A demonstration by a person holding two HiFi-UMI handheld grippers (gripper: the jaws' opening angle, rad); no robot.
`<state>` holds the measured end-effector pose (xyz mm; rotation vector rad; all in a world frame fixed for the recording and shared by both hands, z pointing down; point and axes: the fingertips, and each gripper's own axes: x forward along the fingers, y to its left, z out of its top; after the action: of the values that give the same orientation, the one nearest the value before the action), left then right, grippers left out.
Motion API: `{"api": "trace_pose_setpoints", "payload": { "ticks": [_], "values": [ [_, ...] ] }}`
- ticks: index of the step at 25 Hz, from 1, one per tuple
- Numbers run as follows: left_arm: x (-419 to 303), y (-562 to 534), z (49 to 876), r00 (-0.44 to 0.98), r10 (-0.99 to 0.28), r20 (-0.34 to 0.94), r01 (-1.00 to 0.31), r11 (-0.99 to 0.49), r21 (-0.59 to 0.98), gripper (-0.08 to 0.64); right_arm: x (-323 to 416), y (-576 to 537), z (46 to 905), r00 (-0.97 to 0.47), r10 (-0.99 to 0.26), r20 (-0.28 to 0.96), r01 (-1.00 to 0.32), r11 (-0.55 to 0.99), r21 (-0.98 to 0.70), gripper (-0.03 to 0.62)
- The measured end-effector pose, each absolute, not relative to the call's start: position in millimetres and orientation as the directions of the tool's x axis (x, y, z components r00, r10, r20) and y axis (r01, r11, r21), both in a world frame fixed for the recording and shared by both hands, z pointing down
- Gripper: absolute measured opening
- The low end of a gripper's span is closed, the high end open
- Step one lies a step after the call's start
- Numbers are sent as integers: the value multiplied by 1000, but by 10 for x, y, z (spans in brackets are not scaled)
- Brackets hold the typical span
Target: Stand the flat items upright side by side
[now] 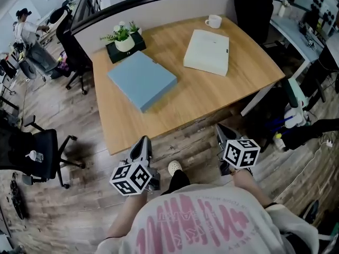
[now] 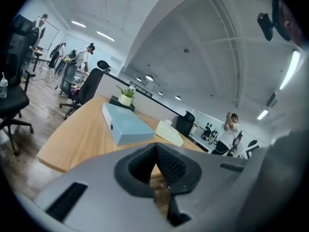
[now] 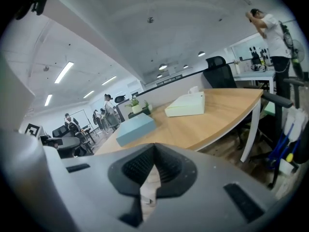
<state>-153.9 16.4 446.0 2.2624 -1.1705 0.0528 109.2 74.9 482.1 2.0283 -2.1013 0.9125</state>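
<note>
1. step in hand: approach only. nothing gripped, nothing tipped up yet; looks like the very start of the task.
2. left tool (image 1: 142, 143): jaws together, nothing between them. held just off the near edge of the counter (image 1: 212, 102), over the floor, pointing toward the items.
3. right tool (image 1: 223, 134): same state, jaws closed on nothing, also short of the near edge, off to the right of the left tool.
4. blue binder (image 1: 142, 80): lying flat, left of centre on the counter, skewed to the edges, far corner near the plant pot (image 1: 125, 42).
5. cream binder (image 1: 207, 52): lying flat toward the far right, near the mug (image 1: 214, 21), clearly apart from the blue one.
6. next move, as judged: open both sets of jaws before reaching in, since closed jaws can't take an edge. blue binder is the nearer target for the left tool, cream binder for the right.
7. likely needs a pinch on one long edge, then a tip onto the opposite edge, with the other tool steadying the face.
8. after that, the second binder has to be brought across and stood beside the first; the gap between them is wide now.
9. watch: plant pot and mug sit close to the far corners; a standing binder may topple unless braced.
</note>
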Motion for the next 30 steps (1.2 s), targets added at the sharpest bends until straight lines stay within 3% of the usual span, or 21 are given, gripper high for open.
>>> {"api": "trace_pose_setpoints", "payload": {
  "ticks": [12,15,19,23,30],
  "values": [
    [-1847,-1269,4231,516,-820,246,-808,-371,458,2,967,-915,4661,-208,-886,413,-909,19,-416,19],
    [-1946,-1464,4263,481,-839,255,-825,-334,455,3,894,-1190,4741,-253,-868,428,-891,38,-452,66],
    [-2005,-1558,4412,475,-830,294,-821,-297,487,100,811,-1485,4931,-309,-825,473,-874,50,-483,125],
    [-2038,-1725,4480,450,-832,324,-817,-237,525,151,796,-1887,4979,-361,-778,514,-865,72,-497,266],
    [-2103,-1972,4763,351,-834,426,-810,-42,585,251,629,-2611,5053,-536,-641,550,-812,214,-543,334]
  ]
}}
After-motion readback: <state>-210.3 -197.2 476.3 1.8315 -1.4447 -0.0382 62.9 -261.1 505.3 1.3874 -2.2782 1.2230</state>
